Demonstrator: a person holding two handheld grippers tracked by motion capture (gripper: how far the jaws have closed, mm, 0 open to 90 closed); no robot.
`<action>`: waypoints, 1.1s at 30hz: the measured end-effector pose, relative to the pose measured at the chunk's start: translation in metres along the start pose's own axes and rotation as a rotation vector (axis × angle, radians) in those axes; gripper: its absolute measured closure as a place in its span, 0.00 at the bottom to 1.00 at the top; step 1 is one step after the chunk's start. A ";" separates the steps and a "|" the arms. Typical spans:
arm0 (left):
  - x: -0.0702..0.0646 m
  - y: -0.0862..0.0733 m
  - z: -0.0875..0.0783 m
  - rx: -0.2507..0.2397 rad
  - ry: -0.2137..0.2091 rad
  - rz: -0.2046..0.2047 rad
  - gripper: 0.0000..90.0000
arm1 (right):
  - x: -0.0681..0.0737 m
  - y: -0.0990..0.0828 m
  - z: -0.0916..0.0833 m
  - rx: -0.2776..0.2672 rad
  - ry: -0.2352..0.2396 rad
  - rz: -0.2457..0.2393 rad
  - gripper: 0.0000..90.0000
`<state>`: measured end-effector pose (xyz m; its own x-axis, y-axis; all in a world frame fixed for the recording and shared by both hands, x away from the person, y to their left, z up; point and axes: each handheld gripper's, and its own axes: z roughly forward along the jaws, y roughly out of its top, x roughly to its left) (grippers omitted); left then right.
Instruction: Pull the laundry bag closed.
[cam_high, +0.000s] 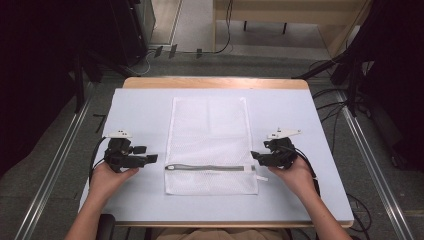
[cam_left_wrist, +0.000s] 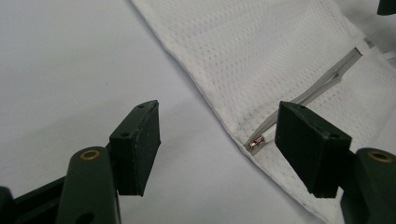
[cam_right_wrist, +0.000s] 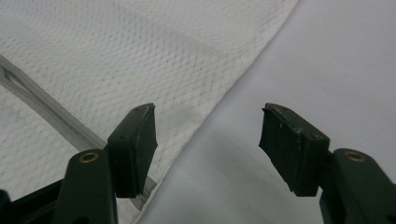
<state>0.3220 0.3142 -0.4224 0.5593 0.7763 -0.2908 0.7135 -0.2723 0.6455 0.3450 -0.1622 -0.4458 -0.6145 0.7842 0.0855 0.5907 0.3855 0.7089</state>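
Mesh laundry bag (cam_high: 210, 145) lies flat mid-frame on the white table cover (cam_high: 140, 107), zipper (cam_high: 207, 168) looking shut. Left gripper (cam_high: 150, 159) and right gripper (cam_high: 256, 156) flank it, jaws wide, holding nothing, so I'd guess unzipping hasn't started.

My jaws: matt black plastic, brass-coloured rivets | mesh bag (cam_high: 210, 135), frame centre: white woven cloth, fine holes | zip (cam_high: 207, 168): grey tape, metal pull (cam_left_wrist: 255, 143) | table cover (cam_high: 140, 107): smooth matt pale sheet | far table edge (cam_high: 215, 82): wood
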 end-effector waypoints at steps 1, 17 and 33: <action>0.000 0.000 0.001 0.001 0.004 -0.006 0.36 | 0.001 -0.001 0.000 0.005 -0.001 -0.007 0.42; 0.001 0.001 0.005 0.023 0.003 -0.030 0.37 | 0.012 -0.001 -0.001 0.013 0.058 -0.017 0.44; -0.001 0.001 0.005 0.032 -0.009 -0.025 0.37 | 0.046 0.011 -0.001 0.027 0.091 -0.088 0.45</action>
<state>0.3239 0.3103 -0.4248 0.5450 0.7779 -0.3128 0.7402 -0.2713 0.6152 0.3225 -0.1221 -0.4329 -0.7089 0.6998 0.0877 0.5452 0.4649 0.6976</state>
